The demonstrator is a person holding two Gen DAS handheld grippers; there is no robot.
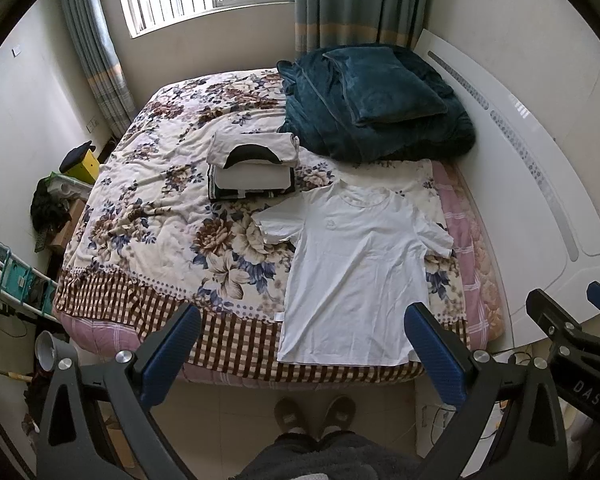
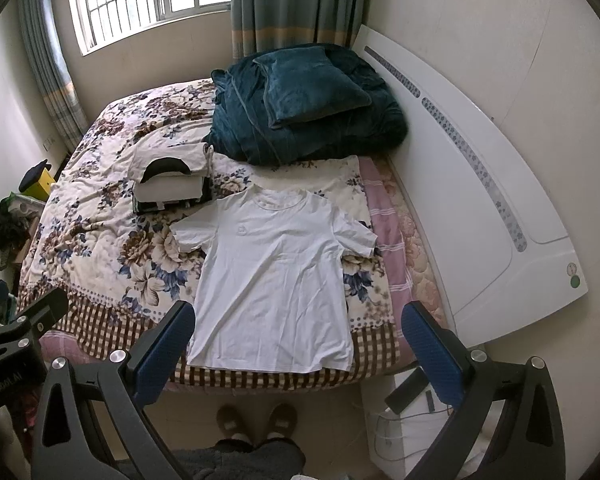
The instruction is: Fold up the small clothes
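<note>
A white T-shirt (image 1: 356, 268) lies flat, front up, on the near part of the bed, its hem at the bed's front edge; it also shows in the right wrist view (image 2: 276, 276). A stack of folded clothes (image 1: 252, 168) sits behind it to the left, also in the right wrist view (image 2: 172, 184). My left gripper (image 1: 302, 344) is open and empty, held high in front of the bed, above the shirt's hem. My right gripper (image 2: 300, 344) is open and empty, also held high near the hem.
The bed has a floral cover (image 1: 160, 216). A dark teal blanket and pillow (image 1: 372, 104) lie at the back right. A white headboard (image 2: 480, 184) runs along the right. Clutter and a yellow object (image 1: 82, 162) stand left of the bed. My slippered feet (image 2: 256, 420) are on the floor.
</note>
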